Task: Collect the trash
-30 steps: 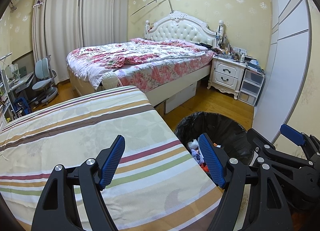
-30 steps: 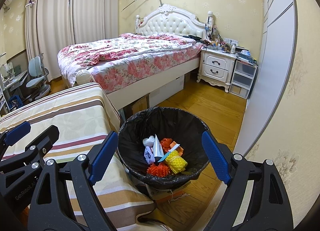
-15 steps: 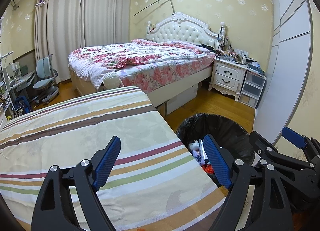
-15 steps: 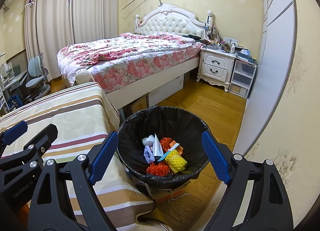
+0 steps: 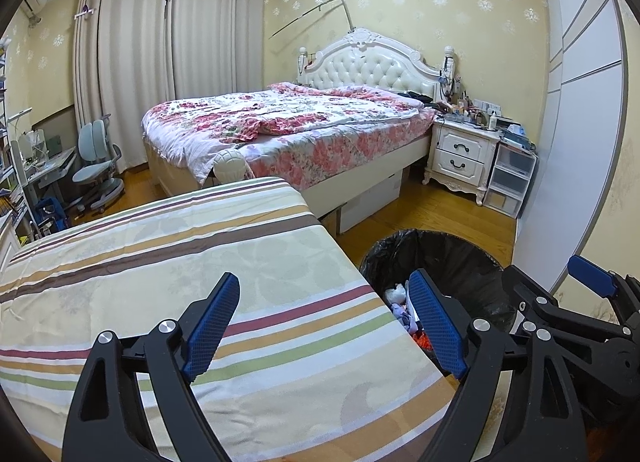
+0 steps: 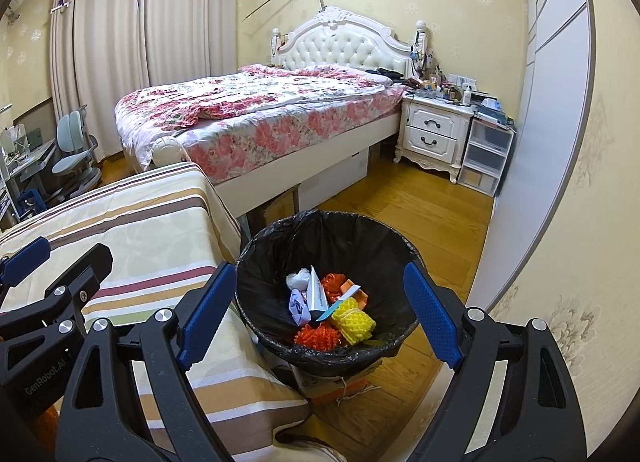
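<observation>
Left gripper (image 5: pixel 324 320) over the striped cloth (image 5: pixel 160 262) — jaws just widened, nothing between. Right gripper (image 6: pixel 318 312) jaws apart, empty, above the trash bin (image 6: pixel 276 258) — trash (image 6: pixel 352 316) inside, right of cloth.

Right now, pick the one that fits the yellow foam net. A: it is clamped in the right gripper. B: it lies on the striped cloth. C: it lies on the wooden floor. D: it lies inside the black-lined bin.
D: the yellow foam net lies among the other scraps inside the black-lined bin, while the right gripper stands open and empty above it.
</observation>
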Demonstrator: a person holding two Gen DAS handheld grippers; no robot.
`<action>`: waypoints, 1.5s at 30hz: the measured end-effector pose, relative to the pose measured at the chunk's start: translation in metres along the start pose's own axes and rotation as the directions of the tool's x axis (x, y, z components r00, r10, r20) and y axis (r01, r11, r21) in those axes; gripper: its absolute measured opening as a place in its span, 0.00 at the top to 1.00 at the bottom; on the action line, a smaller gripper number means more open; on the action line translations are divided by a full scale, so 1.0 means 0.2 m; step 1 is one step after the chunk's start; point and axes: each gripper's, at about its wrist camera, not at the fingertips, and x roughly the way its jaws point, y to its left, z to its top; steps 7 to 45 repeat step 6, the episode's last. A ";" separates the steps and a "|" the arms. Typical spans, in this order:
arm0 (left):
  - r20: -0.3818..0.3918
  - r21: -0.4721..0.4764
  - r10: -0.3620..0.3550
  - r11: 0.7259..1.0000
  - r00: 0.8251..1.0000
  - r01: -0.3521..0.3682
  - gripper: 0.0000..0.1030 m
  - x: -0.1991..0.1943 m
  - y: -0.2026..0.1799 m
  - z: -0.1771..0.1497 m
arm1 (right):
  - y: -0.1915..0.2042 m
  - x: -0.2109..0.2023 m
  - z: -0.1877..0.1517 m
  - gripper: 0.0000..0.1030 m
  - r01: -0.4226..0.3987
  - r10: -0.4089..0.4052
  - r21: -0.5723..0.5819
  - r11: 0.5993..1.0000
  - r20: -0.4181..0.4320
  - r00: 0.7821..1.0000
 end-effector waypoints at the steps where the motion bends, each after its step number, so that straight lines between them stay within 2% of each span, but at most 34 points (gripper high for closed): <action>1: -0.002 -0.001 0.001 1.000 1.000 -0.001 0.19 0.00 0.00 0.00 | 0.00 0.00 0.00 0.19 -0.001 0.001 0.001 1.000 -0.001 1.000; 6: -0.004 0.005 0.021 1.000 1.000 -0.021 0.18 0.01 0.01 -0.01 | 0.00 0.00 -0.01 0.19 -0.008 0.008 -0.002 1.000 -0.004 1.000; 45: -0.004 0.005 0.021 1.000 1.000 -0.021 0.18 0.01 0.01 -0.01 | 0.00 0.00 -0.01 0.19 -0.008 0.008 -0.002 1.000 -0.004 1.000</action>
